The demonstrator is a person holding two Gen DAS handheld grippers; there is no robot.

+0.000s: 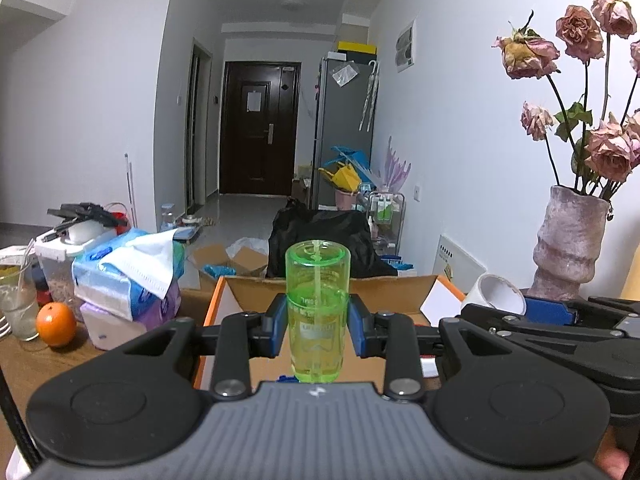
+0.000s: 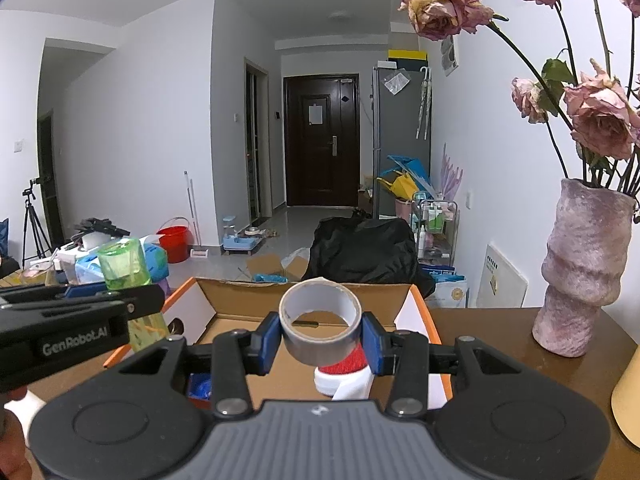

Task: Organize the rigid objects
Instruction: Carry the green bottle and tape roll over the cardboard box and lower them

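The left tool [image 1: 318, 330] is clamped on a translucent green plastic cylinder bottle [image 1: 317, 312], upright, with a pale tube running down its middle and faint printing on its wall; its blue pads press the bottle's lower half from both sides. The right tool [image 2: 320, 346] grips a roll of grey tape with a white inner core [image 2: 320, 326], held on its side so the hollow faces up and forward, pads squeezing the roll's outer wall. Both things hang over an open cardboard box with orange-edged white flaps [image 2: 308, 300] standing on the brown wooden counter [image 2: 496, 328]. Inside the box, beneath the tape, lies a white object with a red bristly top [image 2: 342, 372], and a blue item [image 2: 200, 386] shows at the left corner, too hidden to name. The box flaps stand open on all sides. To the right, a lumpy pink ceramic vase of dried pink roses [image 2: 580, 268] stands on the counter well apart from the box. To the left, a stack of blue and purple tissue packs [image 1: 128, 280], an orange [image 1: 56, 324] and a clear glass [image 1: 18, 308] crowd the counter's left side near the box.
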